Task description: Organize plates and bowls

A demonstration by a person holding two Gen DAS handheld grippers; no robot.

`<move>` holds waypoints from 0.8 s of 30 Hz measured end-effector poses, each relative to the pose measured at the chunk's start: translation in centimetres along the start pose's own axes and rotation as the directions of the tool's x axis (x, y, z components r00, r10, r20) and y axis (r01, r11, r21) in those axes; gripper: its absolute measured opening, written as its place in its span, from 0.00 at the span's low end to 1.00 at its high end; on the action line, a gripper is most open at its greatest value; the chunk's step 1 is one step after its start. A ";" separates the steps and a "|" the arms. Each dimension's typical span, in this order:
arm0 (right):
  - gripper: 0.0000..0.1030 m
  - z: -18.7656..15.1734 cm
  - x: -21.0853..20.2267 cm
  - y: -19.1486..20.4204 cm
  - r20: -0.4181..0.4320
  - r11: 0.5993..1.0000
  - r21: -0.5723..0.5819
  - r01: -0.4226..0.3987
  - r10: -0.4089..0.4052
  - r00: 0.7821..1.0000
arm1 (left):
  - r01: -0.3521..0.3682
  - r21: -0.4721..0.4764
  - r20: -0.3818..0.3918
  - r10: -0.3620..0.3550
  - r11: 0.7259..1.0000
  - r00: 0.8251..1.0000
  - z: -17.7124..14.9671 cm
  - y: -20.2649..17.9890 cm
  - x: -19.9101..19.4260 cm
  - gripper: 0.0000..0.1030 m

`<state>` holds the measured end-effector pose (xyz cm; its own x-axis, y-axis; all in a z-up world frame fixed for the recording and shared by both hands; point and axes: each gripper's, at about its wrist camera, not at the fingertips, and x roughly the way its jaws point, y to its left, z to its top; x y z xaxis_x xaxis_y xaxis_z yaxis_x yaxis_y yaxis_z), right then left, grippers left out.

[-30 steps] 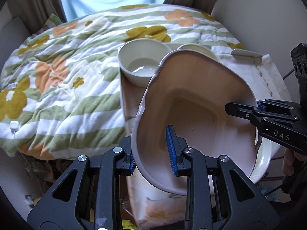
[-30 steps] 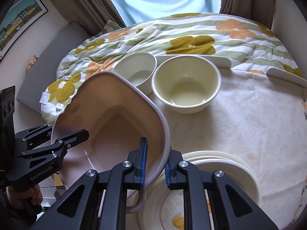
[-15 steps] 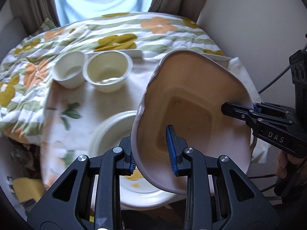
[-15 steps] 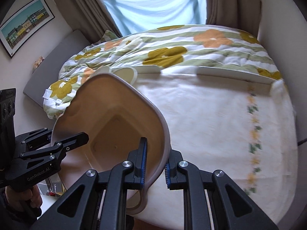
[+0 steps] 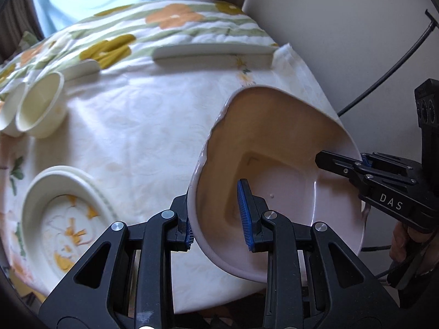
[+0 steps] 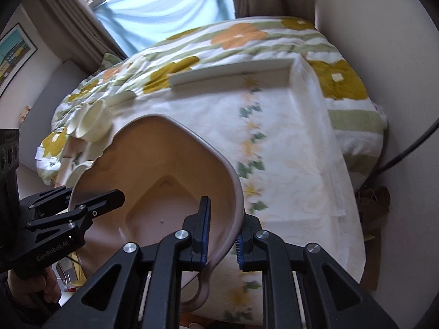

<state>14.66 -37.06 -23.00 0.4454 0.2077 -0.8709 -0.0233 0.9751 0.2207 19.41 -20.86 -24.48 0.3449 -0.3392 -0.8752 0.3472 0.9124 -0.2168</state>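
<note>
Carried rightward past the stacked plates (image 5: 65,219), the stiff, breakable pink bowl (image 5: 277,170) is held tilted above the table's (image 5: 142,126) right side, its rim pinched by left gripper (image 5: 218,219) and right gripper (image 6: 221,235).

The left claw (image 5: 218,213) pointed steeply down, its jaws clamped on the near rim of a pink bowl (image 5: 277,148). The right claw (image 6: 221,231) gripped the opposite rim the same way. A hand (image 5: 408,242) held its handle.
</note>
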 end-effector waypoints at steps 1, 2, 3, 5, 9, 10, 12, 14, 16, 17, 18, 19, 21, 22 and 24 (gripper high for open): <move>0.14 -0.1 0.5 -0.6 -0.005 1.000 0.007 0.006 -0.006 1.000 | 0.006 -0.001 -0.005 -0.006 1.000 1.000 0.0 -0.4 0.8 0.23; 0.14 -0.1 0.9 -1.1 -0.008 1.000 0.012 0.010 -0.010 1.000 | 0.009 -0.001 -0.010 -0.009 1.000 1.000 0.0 -0.5 1.5 0.23; 0.14 -0.2 1.2 -1.7 -0.009 1.000 0.015 0.014 -0.014 1.000 | 0.009 0.000 -0.018 -0.009 1.000 1.000 0.0 -0.8 2.3 0.23; 0.14 -0.3 1.8 -2.4 -0.008 1.000 0.020 0.019 -0.019 1.000 | 0.008 0.000 -0.024 -0.008 1.000 1.000 -0.1 -0.9 3.4 0.23; 0.14 -0.9 2.5 -3.4 0.004 1.000 0.018 0.024 -0.024 1.000 | -0.006 0.009 -0.030 0.007 1.000 1.000 -0.1 -1.0 5.1 0.23; 0.14 -1.0 2.6 -3.6 0.009 1.000 0.020 0.024 -0.024 1.000 | -0.010 0.012 -0.032 0.010 1.000 0.999 -0.2 -1.1 5.4 0.23; 0.14 -1.2 2.9 -4.0 0.014 0.999 0.026 0.023 -0.023 1.000 | -0.018 0.016 -0.035 0.018 1.000 0.999 -0.3 -1.1 5.9 0.23; 0.14 -1.3 3.0 -4.2 0.021 0.999 0.033 0.020 -0.020 1.000 | -0.030 0.028 -0.037 0.031 0.999 0.999 -0.4 -1.2 6.2 0.23; 0.14 -1.3 3.2 -4.5 0.020 0.999 0.038 0.014 -0.015 1.000 | -0.040 0.038 -0.032 0.041 0.999 0.999 -0.4 -1.4 6.2 0.24; 0.14 -1.4 3.2 -4.5 0.021 0.999 0.041 0.012 -0.013 1.000 | -0.044 0.042 -0.029 0.045 0.998 0.999 -0.3 -1.4 6.2 0.24; 0.14 -1.4 3.2 -4.7 0.021 0.999 0.046 0.008 -0.009 1.000 | -0.050 0.048 -0.025 0.051 0.998 0.998 -0.3 -1.5 6.1 0.24; 0.14 -1.4 3.2 -4.8 0.021 0.999 0.053 0.005 -0.006 1.000 | -0.054 0.054 -0.021 0.055 0.997 0.998 -0.3 -1.7 6.1 0.24; 0.14 -1.5 3.3 -5.0 0.016 0.997 0.076 -0.007 0.006 1.000 | -0.067 0.062 -0.029 0.069 0.996 0.997 -0.3 -1.8 6.3 0.24; 0.14 -1.5 3.3 -5.2 0.014 0.996 0.090 -0.018 0.017 1.000 | -0.074 0.064 -0.042 0.077 0.995 0.996 -0.3 -1.8 6.5 0.24; 0.21 -1.5 3.6 -5.6 0.014 0.991 0.126 -0.038 0.037 0.999 | -0.070 0.060 -0.062 0.074 0.996 0.995 -0.3 -1.7 7.0 0.24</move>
<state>15.05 -41.66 -28.01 0.4565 0.2424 -0.8560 0.0725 0.9488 0.3074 20.94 -24.70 -30.39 0.3147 -0.2562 -0.9140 0.3743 0.9183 -0.1286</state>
